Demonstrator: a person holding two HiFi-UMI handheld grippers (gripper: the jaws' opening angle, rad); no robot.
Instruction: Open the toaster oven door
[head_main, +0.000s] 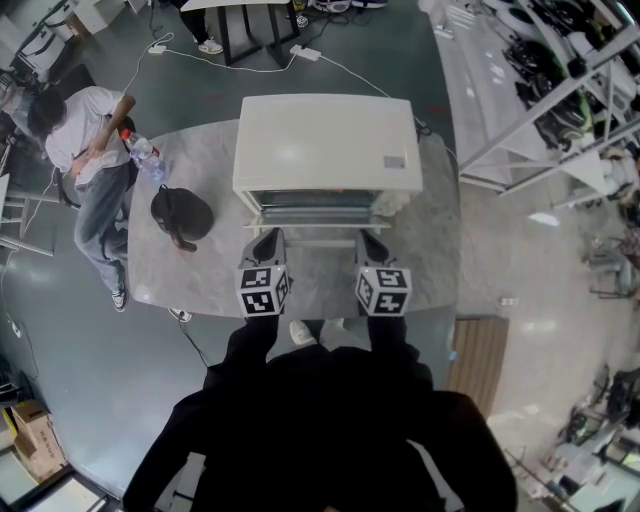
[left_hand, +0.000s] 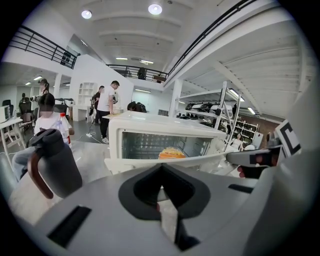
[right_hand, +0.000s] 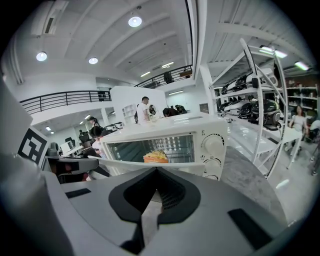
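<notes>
Black sleeves fill the foot of the head view, and ahead of them the two marker cubes ride side by side. The left gripper (head_main: 266, 241) and right gripper (head_main: 372, 242) both reach the front edge of the toaster oven door (head_main: 315, 214). The door hangs out from the white toaster oven (head_main: 325, 140), which sits mid-table on the marble table (head_main: 205, 275). A dark jug (head_main: 181, 215) stands well to the left, clear of the work.

Seen from the left gripper view, that gripper's (left_hand: 161, 169) jaws are drawn together, with only a thin slit and nothing visible between them. Just past their tips runs the door's white top edge (left_hand: 130, 165). It has dropped low enough to show the rack and an orange-yellow piece of food (left_hand: 171, 153) inside. I cannot tell whether the tips touch the edge or only meet it.

The right gripper view shows the same: the gripper (right_hand: 156, 172) is clenched on nothing, the door edge (right_hand: 120, 162) lies just beyond it, and the control knobs (right_hand: 213, 145) stand to the right.

The door looks most of the way down, though it is not clearly flat. To finish well:
- Keep both tips level with each other so the door does not twist on its bottom hinge.
- Follow the hinge's arc downward and toward the body rather than pressing straight down.
- Ease it to its stop instead of letting it fall.
- Pushing inward would likely slide a light oven on smooth stone, so any force should run down and outward only.
</notes>
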